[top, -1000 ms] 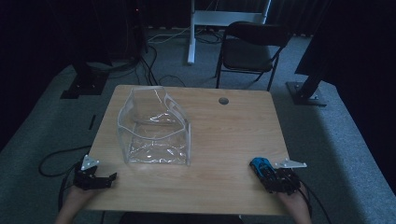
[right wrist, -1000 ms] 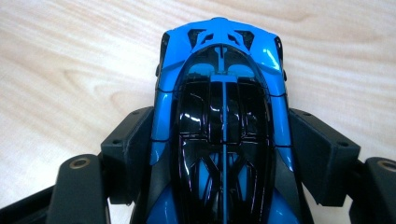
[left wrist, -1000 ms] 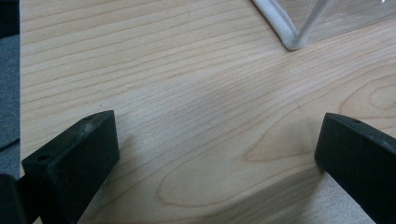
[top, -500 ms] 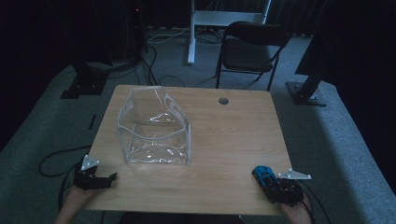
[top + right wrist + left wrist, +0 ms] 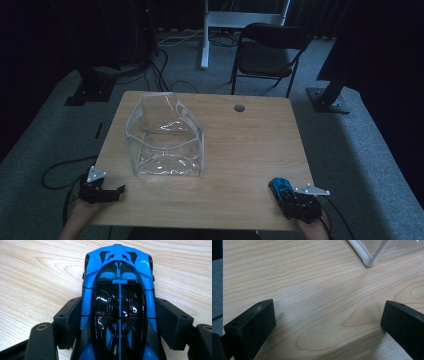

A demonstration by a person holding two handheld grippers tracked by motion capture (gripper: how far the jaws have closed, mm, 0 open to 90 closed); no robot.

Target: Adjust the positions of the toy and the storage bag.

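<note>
A blue and black toy car (image 5: 118, 277) sits between the jaws of my right gripper (image 5: 118, 315), whose pads (image 5: 68, 315) press on both of its sides. In the high view that car (image 5: 279, 186) and the right gripper (image 5: 287, 197) are low over the wooden table (image 5: 250, 145) at its near right corner. My left gripper (image 5: 119, 191) rests at the near left corner. Its jaws stand wide apart over bare wood in the left gripper view (image 5: 328, 306), with nothing between them. A clear plastic bag (image 5: 165, 137) stands open on the left half of the table.
The bag's bottom corner (image 5: 367, 261) lies a short way ahead of my left gripper. A small round hole (image 5: 239, 108) marks the far side of the table. Behind the table stand a black folding chair (image 5: 265, 55) and black stand bases with cables on the carpet.
My right gripper has carried the blue car a little toward the near edge of the table and lower. The left gripper and the bag have stayed put.
</note>
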